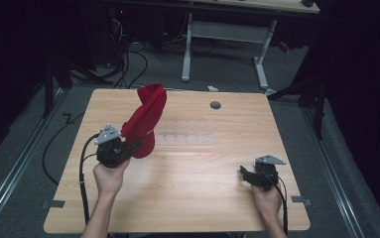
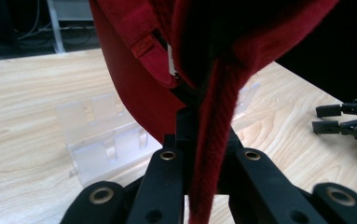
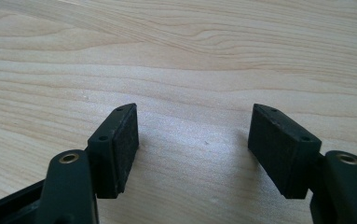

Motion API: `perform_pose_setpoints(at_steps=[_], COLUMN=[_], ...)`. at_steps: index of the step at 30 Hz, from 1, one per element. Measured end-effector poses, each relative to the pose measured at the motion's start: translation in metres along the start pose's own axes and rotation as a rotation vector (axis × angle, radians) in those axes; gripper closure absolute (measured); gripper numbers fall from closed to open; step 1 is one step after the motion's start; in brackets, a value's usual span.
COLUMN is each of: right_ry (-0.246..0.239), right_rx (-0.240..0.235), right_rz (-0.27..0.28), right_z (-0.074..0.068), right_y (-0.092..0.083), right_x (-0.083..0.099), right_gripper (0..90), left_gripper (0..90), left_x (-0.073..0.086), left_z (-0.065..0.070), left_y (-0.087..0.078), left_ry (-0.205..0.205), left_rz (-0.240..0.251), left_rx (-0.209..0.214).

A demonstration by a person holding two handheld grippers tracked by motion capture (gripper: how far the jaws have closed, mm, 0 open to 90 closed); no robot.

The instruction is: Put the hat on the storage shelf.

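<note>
High view: left gripper [image 1: 137, 144], at about 8 o'clock on the table [image 1: 197, 198], has its jaws clamped on the lower edge of a red cap [image 1: 146, 121], which rises from them toward 1 o'clock, with a clear plastic rack [image 1: 185, 138] just beside it at 3 o'clock; right gripper [image 1: 244, 173] sits low at 4 o'clock, well apart from the cap. Left gripper view: jaws together on a thick red seam of the cap [image 2: 213, 140], rack [image 2: 104, 135] behind at 10 o'clock, the other gripper [image 2: 327, 119] at 3 o'clock. Right gripper view: jaws stand apart, nothing between the pads [image 3: 122, 149], bare wood of the table [image 3: 190, 70] under them.
</note>
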State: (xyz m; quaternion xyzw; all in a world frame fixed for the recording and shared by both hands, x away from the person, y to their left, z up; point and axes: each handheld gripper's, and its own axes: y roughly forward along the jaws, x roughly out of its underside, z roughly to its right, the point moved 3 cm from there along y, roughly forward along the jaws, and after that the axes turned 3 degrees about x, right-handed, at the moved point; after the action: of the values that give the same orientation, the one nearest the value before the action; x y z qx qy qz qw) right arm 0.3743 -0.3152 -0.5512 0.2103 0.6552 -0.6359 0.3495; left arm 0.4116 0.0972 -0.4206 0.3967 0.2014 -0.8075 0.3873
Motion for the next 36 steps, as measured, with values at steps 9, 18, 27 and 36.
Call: perform_pose_setpoints(at_steps=[9, 18, 27, 36], right_ry=[-0.001, -0.009, -0.009, -0.009], right_rx=[0.000, -0.005, -0.006, -0.006], right_rz=[0.000, 0.002, 0.002, 0.001], right_z=[0.000, 0.000, 0.000, 0.000], right_y=[0.000, 0.000, 0.000, 0.000], right_x=[0.000, 0.000, 0.000, 0.000], right_gripper=[33.5, 33.3, 33.2, 33.2], left_gripper=[85.6, 85.5, 85.5, 85.5], left_x=[-0.017, -0.031, -0.036, -0.032], left_z=[-0.008, -0.015, -0.026, -0.039], left_y=[0.004, 0.011, 0.024, 0.038], left_ry=[-0.020, -0.008, 0.007, 0.023], left_rz=[0.043, 0.079, 0.100, 0.099], left_rx=[-0.022, -0.035, -0.064, -0.098])
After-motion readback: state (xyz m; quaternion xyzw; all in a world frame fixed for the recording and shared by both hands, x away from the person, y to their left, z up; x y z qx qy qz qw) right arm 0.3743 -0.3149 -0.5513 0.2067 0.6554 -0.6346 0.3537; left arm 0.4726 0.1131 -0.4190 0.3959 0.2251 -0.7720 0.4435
